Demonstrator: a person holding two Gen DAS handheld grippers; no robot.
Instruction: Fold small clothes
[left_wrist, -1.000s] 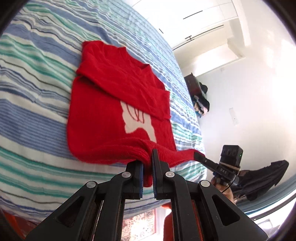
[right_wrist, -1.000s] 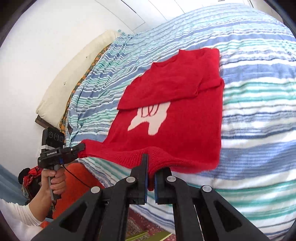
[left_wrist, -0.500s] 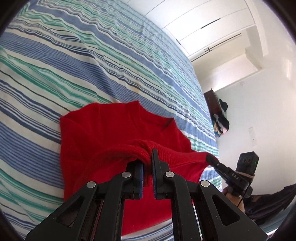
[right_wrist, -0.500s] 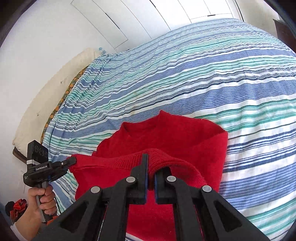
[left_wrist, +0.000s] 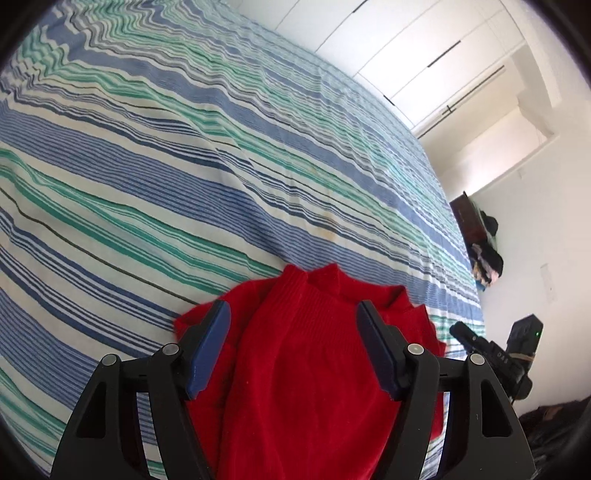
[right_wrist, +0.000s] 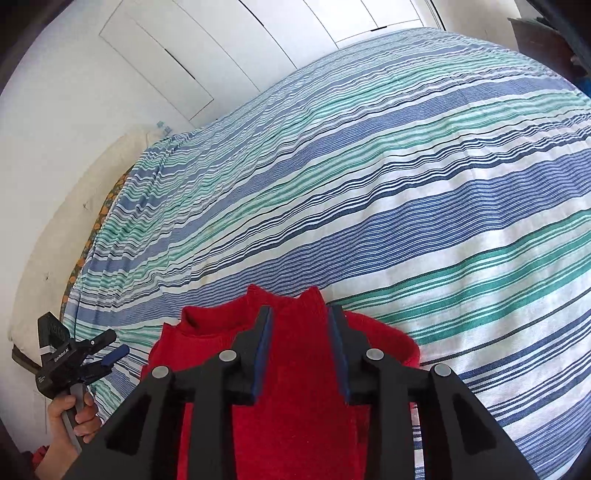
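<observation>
- So since a second ago I've carried the hem of the red sweater (left_wrist: 314, 369) up over its body. Back then the white print was showing; now it's covered and the hem lies up by the collar.
- Both sets of my jaws are opening right now. My left gripper (left_wrist: 293, 347) stands wide, pads clear of the knit, with cloth lying below and between them. My right gripper (right_wrist: 300, 350) is narrower but also apart, and nothing looks pinched.
- The sweater sits bottom centre in both views, doubled over on the striped bedspread (left_wrist: 184, 166), collar points poking out past my fingertips.
- Handling-wise, I'd say it's soft, light and floppy with a thick, grippy ribbed knit. It won't slip, but it'll sag and bunch if I lift one point only.
- Best hold is probably the two outer corners of a folded edge, pinching all layers.
- Further out, the bedspread runs to the upper frame, with white wardrobe doors (left_wrist: 424, 55) beyond.
</observation>
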